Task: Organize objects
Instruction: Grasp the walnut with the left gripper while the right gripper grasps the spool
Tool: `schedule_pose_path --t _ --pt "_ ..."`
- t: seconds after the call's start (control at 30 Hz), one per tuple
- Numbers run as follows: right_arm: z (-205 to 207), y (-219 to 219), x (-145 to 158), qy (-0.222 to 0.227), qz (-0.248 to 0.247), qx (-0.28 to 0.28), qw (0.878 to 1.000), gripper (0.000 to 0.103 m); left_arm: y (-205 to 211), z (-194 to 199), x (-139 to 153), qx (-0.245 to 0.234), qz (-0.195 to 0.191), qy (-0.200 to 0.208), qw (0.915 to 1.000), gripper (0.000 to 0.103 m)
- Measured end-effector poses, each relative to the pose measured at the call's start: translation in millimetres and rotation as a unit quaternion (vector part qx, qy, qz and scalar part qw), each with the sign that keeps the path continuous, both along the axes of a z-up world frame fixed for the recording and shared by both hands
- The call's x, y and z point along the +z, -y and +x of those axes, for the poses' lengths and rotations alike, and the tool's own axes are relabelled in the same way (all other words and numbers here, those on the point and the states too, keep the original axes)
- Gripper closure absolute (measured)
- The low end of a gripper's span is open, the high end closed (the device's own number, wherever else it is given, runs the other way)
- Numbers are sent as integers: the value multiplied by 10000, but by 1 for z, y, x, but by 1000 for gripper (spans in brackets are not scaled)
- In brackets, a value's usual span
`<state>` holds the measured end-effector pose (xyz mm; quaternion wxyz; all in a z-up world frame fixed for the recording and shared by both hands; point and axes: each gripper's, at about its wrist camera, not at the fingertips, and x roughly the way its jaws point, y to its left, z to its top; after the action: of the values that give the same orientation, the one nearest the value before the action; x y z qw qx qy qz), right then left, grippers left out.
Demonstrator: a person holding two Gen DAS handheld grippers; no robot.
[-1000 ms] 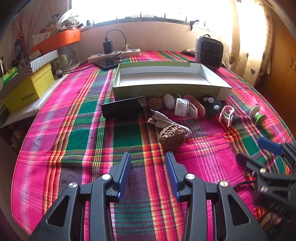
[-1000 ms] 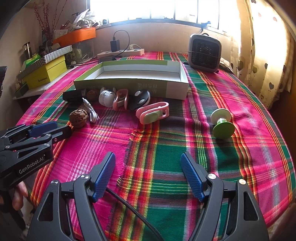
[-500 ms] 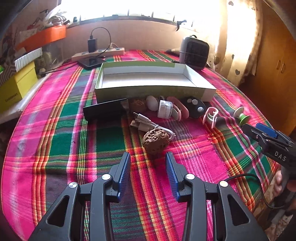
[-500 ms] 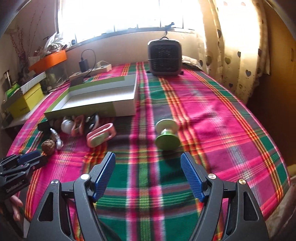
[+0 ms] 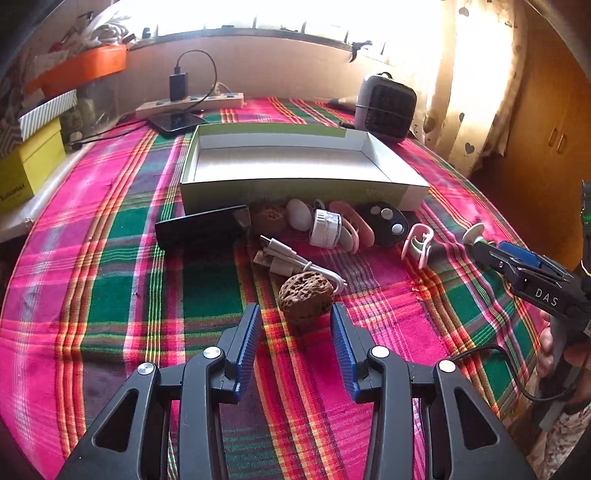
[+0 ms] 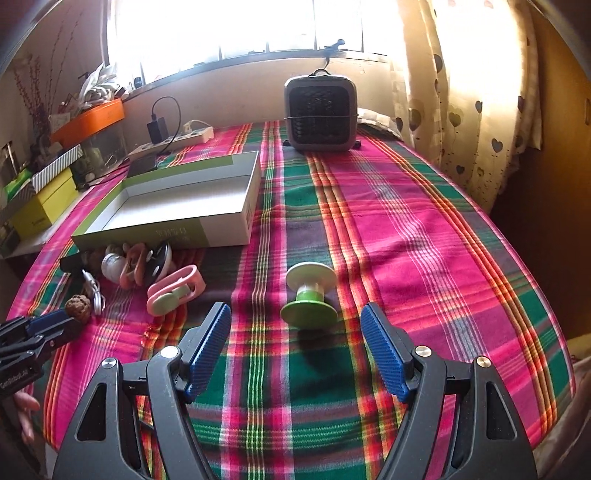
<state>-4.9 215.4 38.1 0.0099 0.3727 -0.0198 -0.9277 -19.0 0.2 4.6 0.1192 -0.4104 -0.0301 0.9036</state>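
Sunlit window (image 6: 258,26), heart-print curtains (image 6: 461,110)

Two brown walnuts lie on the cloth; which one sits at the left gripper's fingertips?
The lone walnut beside the white cable, just ahead of the left gripper; the other walnut lies against the box.

A: Where does the left camera look from?

B: From low over the table, along its own blue fingers (image 5: 247,332), toward the open box (image 5: 295,192) by the window. It sits close to the small things in front of the box.

A: And the right one?

B: It is low too, off to the right of the box (image 6: 221,225), facing the window and the heater (image 6: 320,112).

A: What do both see?

B: The box, the heater (image 5: 388,107), and the little things in front of the box. Each also sees the other gripper at its edge.
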Motion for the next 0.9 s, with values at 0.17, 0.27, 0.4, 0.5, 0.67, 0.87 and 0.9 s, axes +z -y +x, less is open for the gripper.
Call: schedule_pose_path --t 0.17,0.27,0.4,0.5,0.67,0.87,0.9 --pt "-7 -3 -2 55 -7 -4 10000 29 -3 -6 2 -20 -57 -7 10000 66" --pt "-11 -4 -3 120 -2 2 9999 29 -4 -9 2 -35 -50 36 10000 66" --pt "-16 -6 -4 166 8 -16 9999 30 -6 -12 1 -58 -76 76 9999 66" --pt "-18 -8 -4 201 -11 -30 9998 30 -7 -14 1 -66 -113 76 9999 66" --pt "-23 -10 -6 229 -25 -70 9997 36 -7 -17 1 -38 -126 115 9998 66" --pt "-26 -12 -8 278 -25 -119 9995 47 -7 -19 1 -29 -149 124 9998 66" --pt "-26 -13 -8 289 -31 -123 9995 50 -7 -19 1 -31 -144 124 9998 66"
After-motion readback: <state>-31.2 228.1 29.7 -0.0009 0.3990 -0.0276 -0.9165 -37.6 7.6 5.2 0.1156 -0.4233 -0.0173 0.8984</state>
